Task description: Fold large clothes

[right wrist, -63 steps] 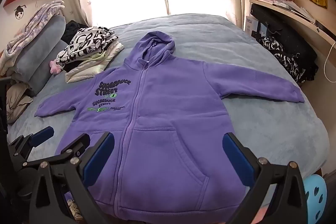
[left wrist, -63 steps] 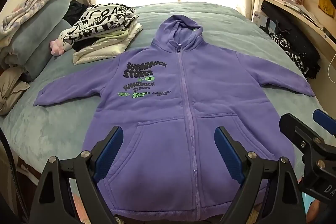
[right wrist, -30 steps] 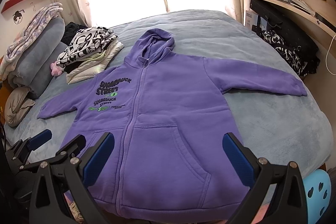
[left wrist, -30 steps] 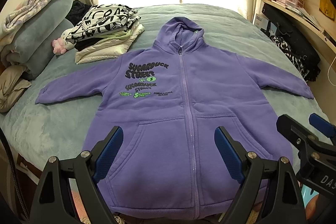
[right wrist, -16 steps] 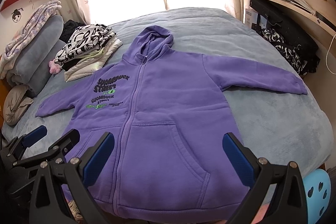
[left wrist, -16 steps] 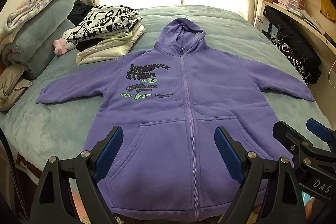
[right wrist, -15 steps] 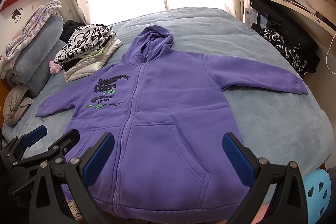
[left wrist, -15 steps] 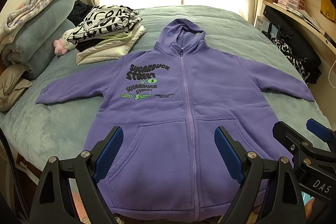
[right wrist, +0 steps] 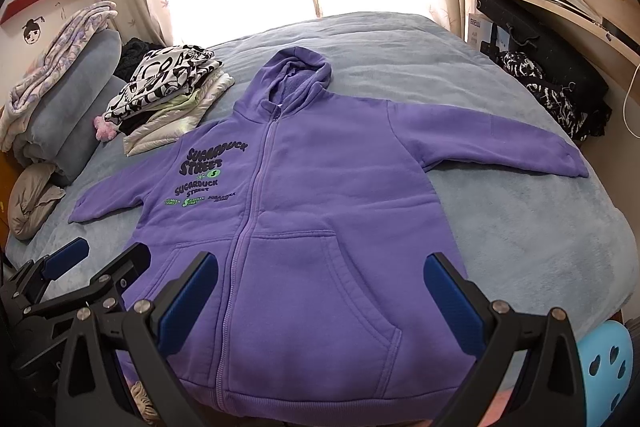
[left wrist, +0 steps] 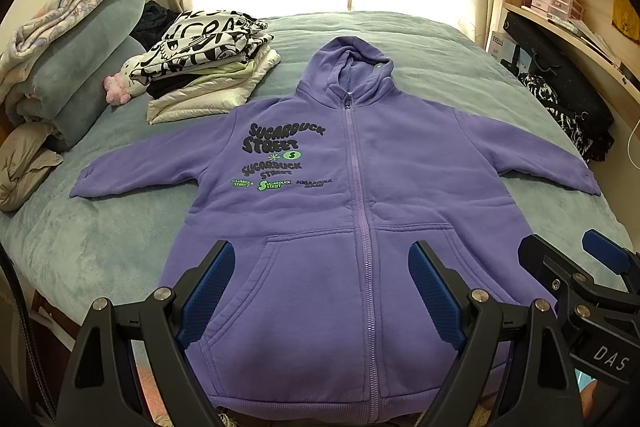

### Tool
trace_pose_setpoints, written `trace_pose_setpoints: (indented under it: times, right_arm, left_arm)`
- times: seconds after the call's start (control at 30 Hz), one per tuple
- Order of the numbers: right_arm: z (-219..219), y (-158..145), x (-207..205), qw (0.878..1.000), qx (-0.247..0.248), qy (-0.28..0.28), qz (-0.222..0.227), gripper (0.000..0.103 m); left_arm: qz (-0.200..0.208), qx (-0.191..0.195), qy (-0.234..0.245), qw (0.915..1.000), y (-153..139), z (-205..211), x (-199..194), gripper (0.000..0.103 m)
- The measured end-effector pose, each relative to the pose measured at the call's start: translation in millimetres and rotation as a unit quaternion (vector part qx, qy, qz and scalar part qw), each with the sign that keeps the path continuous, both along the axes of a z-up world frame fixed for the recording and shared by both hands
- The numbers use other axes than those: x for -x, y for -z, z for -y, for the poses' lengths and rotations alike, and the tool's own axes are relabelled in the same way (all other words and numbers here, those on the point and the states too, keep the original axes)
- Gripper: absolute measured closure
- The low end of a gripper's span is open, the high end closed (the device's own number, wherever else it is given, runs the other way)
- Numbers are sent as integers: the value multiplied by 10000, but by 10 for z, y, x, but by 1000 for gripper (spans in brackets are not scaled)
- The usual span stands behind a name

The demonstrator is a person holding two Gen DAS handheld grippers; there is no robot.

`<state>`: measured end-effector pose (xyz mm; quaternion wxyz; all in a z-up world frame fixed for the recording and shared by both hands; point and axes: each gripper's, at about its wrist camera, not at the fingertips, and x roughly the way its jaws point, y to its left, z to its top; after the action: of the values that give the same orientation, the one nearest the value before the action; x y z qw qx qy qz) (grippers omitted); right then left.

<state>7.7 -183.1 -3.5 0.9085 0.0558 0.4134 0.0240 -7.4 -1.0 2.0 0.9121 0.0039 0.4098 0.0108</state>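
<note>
— While the left wrist camera looks down the bed, what lies under it?

— One purple fleece zip-up hoodie with dark and green chest lettering [left wrist: 360, 187], face up and zipped on the grey-green plush bedspread [left wrist: 100, 227], sleeves spread to either side, hood toward the bright window. The left gripper [left wrist: 320, 287] hangs above the hem with its blue-padded fingers [left wrist: 208, 283] spread wide and nothing between them. The right gripper [left wrist: 580, 267] shows at the right edge, also parted.

— Anything else on the bed?

— A stack of folded clothes topped by a black-and-white printed garment [left wrist: 208, 67], just beyond the printed side's sleeve.

— And from the right wrist?

— Same hoodie [right wrist: 320, 187], flat in the middle of the bedspread [right wrist: 520, 227]. The right gripper [right wrist: 320, 295] is held over the pocket on the plain side, its jaws gaping and empty. The left gripper [right wrist: 96, 251] sits at the lower left, over the hem corner. The folded stack [right wrist: 168, 95] lies near the hood.
</note>
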Motion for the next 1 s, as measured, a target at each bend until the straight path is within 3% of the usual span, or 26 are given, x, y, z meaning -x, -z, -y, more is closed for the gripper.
trace_pose_setpoints:
  times: [0.53,1.0]
  right_arm:
    - [8,0,-8,10000,-32,-29,-21,0]
    - [167,-75,-166,9996,128,97,240,0]
  left_arm:
    - [-114,24,-1,9999,11,-8,-29,16]
    - [-238,26,5,9997,-30,166,-452,16]
